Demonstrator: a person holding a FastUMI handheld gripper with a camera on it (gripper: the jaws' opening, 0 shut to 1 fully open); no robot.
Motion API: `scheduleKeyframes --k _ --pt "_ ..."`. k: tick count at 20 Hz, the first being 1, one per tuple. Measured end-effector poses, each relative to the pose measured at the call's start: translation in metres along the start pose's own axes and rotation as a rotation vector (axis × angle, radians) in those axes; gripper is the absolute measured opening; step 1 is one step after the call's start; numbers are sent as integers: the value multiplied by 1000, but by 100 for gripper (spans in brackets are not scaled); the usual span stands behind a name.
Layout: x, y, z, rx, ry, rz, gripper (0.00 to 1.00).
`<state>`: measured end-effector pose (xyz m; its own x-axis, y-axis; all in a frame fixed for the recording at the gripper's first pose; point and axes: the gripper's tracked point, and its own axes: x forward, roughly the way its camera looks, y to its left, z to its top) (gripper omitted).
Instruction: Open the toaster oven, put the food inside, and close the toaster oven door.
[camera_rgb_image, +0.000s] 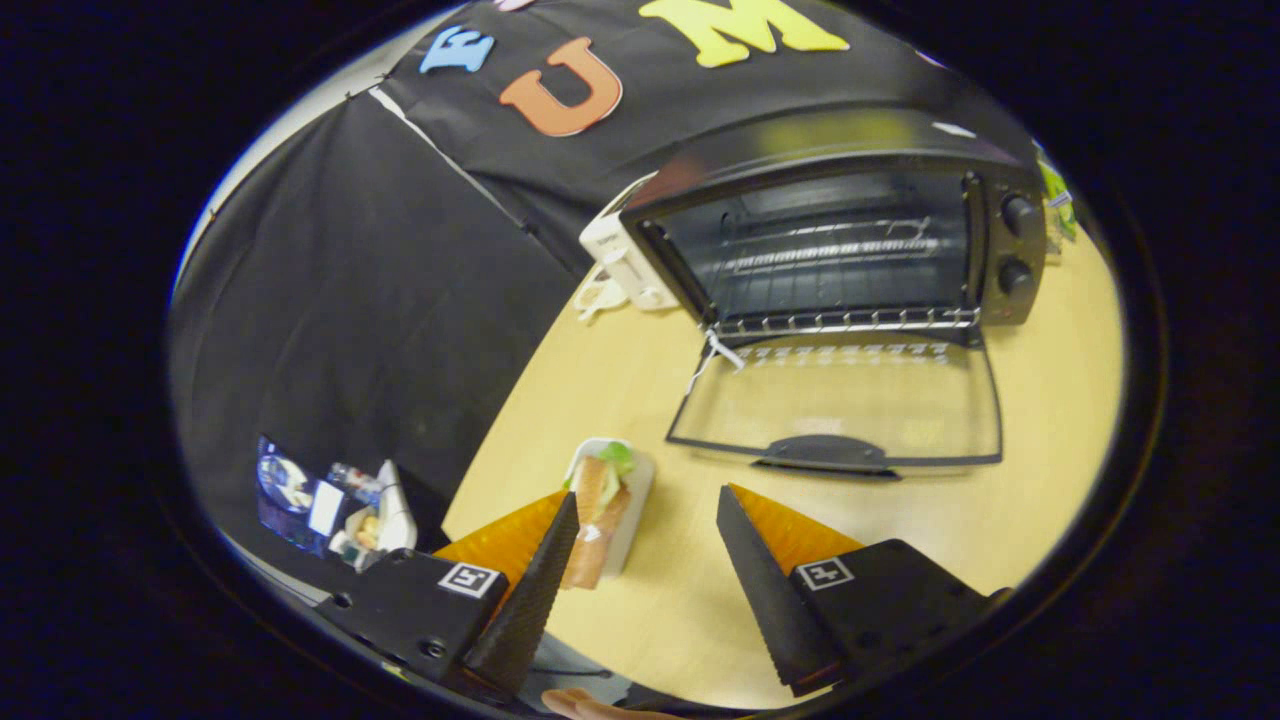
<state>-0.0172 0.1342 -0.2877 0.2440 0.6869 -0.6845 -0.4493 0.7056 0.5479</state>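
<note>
On wood table (1040, 400): toaster oven (830, 220) open, hand-held gripper (650, 515) open.

Black toaster oven (835, 240) open – door (840, 405) flat; sandwich (598, 520) nearby.

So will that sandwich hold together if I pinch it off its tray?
Probably soft: the sandwich looks like bread with loose lettuce on top, so it may squash or shed filling. Its tray looks light and could slide. The claw is open, sandwich by one finger.
</note>
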Motion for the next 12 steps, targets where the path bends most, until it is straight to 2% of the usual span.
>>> scheduleKeyframes --k 2,6,8,12 --pt "10 4 -14 33 78 52 89" --pt "19 12 -26 81 178 98 78" --pt "23 12 -27 102 204 113 73" --pt "38 14 -30 149 243 139 69"
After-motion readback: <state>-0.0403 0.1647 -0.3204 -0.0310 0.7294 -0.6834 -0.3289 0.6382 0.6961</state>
